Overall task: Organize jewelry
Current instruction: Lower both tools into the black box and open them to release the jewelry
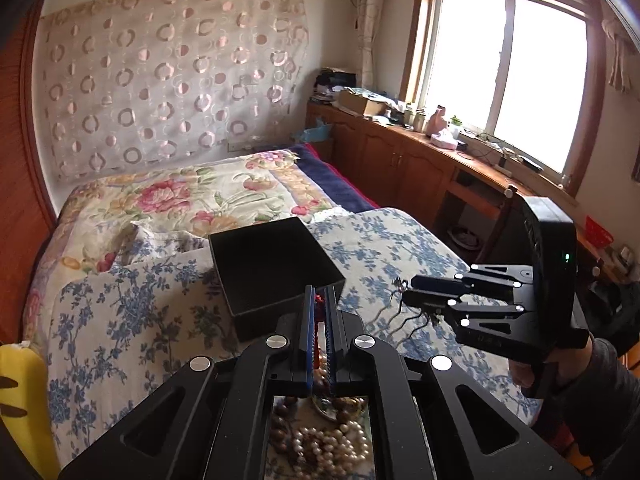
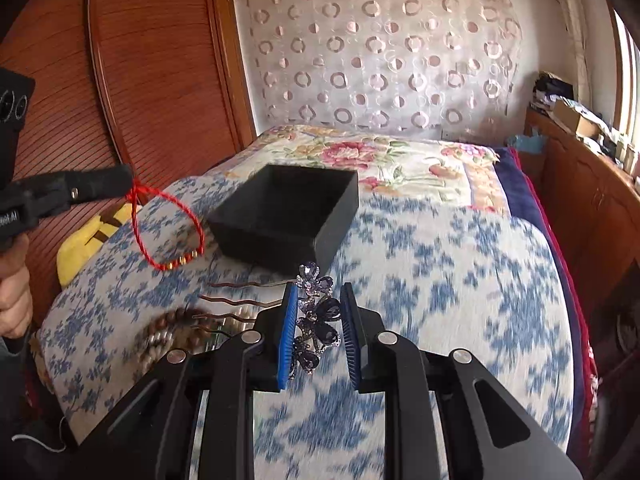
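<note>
Two pieces are lifted: a red cord bracelet [image 2: 168, 232] dangles from the left gripper [image 2: 130, 186], pinched tight, just left of the open black box [image 2: 280, 216]. A jewelled hair comb [image 2: 316, 320], teeth pointing left, sits clamped in the right gripper [image 2: 318, 336], the box straight ahead beyond its fingertips and the bracelet's gripper nearer the rim.

The box [image 2: 280, 216] looks matt black; the bracelet [image 2: 168, 232] is twisted red cord with shiny gold beads. Glittering purple stones stud the hair comb [image 2: 316, 320]. Soft printed cotton covers the bed [image 2: 460, 280].
</note>
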Motion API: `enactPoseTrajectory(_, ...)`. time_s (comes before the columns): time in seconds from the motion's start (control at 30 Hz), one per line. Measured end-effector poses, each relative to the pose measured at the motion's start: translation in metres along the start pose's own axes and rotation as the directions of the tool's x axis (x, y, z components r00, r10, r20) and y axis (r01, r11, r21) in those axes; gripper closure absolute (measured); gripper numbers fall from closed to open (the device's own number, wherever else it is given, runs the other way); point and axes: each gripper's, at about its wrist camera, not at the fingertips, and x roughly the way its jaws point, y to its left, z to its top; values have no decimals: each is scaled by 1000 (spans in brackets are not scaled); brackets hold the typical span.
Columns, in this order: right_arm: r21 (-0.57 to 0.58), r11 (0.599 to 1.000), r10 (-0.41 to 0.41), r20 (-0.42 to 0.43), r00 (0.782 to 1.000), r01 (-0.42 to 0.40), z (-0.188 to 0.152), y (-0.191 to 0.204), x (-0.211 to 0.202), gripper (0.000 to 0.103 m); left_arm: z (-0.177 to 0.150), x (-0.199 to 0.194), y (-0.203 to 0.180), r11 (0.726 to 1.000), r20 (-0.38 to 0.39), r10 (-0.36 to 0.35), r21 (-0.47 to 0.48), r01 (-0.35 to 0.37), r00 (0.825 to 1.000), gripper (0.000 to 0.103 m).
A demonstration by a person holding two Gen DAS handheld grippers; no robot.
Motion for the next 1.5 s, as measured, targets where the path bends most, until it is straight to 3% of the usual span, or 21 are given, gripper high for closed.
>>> enactPoseTrajectory(0.33, -45, 999, 7, 29, 1000, -6, 64, -2, 49, 79, 30, 22, 31, 999, 4, 40, -23, -40, 999, 99)
enactPoseTrajectory(0.53, -95, 995, -22, 13, 1000, 23, 81, 4, 86, 79, 44, 41, 46, 998, -4, 58, -27, -58, 998, 99)
enactPoseTrajectory(0.77, -156, 987, -31, -39, 999, 24, 69, 16, 109, 78, 47, 68, 54, 999, -33, 36, -29, -37, 999, 99)
enactPoseTrajectory(0.87, -156, 988, -28, -31, 999, 23, 68, 17, 105, 73, 46, 79, 55, 999, -49, 29, -33, -31, 998, 99)
enactPoseTrajectory(1.2, -100, 994, -37, -15, 999, 35, 55, -1, 83, 72, 40, 104, 53, 999, -90, 6, -47, -10, 996, 99)
enactPoseTrajectory(1.27, -94, 995, -42, -15, 999, 40, 50, -3, 80, 72, 38, 104, 51, 999, -92, 7, -48, -11, 996, 94)
enactPoseTrajectory(1.33, -88, 995, -45, -13, 999, 43, 45, -4, 74, 72, 36, 101, 48, 999, -87, 17, -41, -21, 996, 82)
enactPoseTrajectory(1.5, -63, 997, -41, -17, 999, 40, 25, -3, 57, 72, 19, 86, 43, 999, -86, 18, -48, -22, 996, 79)
